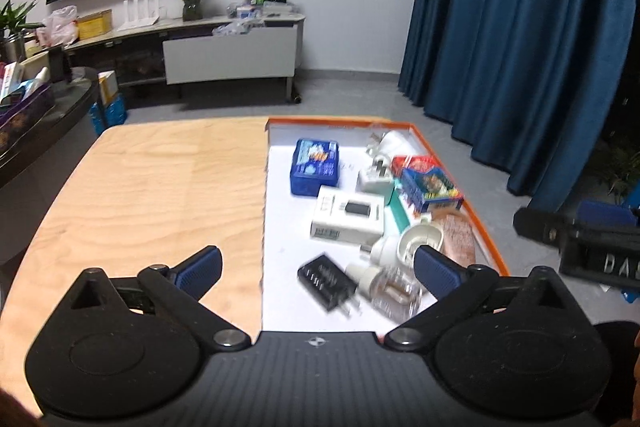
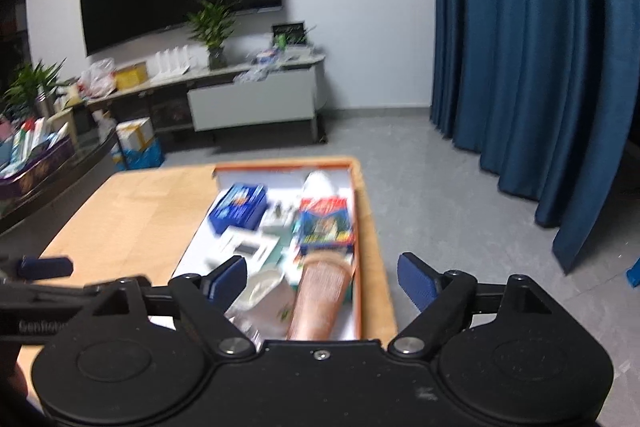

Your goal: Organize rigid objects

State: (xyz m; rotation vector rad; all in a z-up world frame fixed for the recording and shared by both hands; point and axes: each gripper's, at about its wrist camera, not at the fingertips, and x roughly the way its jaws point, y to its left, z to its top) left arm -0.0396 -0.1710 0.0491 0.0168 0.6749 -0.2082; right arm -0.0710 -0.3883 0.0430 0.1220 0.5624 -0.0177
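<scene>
While left gripper [image 1: 318,269] and right gripper [image 2: 322,279] gape, holding nothing, rigid objects crowd orange-rimmed tray [image 1: 486,227] at table's right edge; bare wooden tabletop [image 1: 160,187] left.

Wide-open left gripper [image 1: 318,269] above black charger [image 1: 326,282] in orange-rimmed tray [image 1: 486,227].

Under the spread fingers [image 1: 200,267] with ribbed blue rubbery pads, the table [image 1: 152,187] is pale, matt wood grain. Between the fingers lie a smooth white tray [image 1: 280,267] with an orange rim, a clear glossy glass-like bottle [image 1: 394,289] and a glossy black plastic charger [image 1: 326,283]; beyond them, a matt cardboard box [image 1: 347,219].
</scene>
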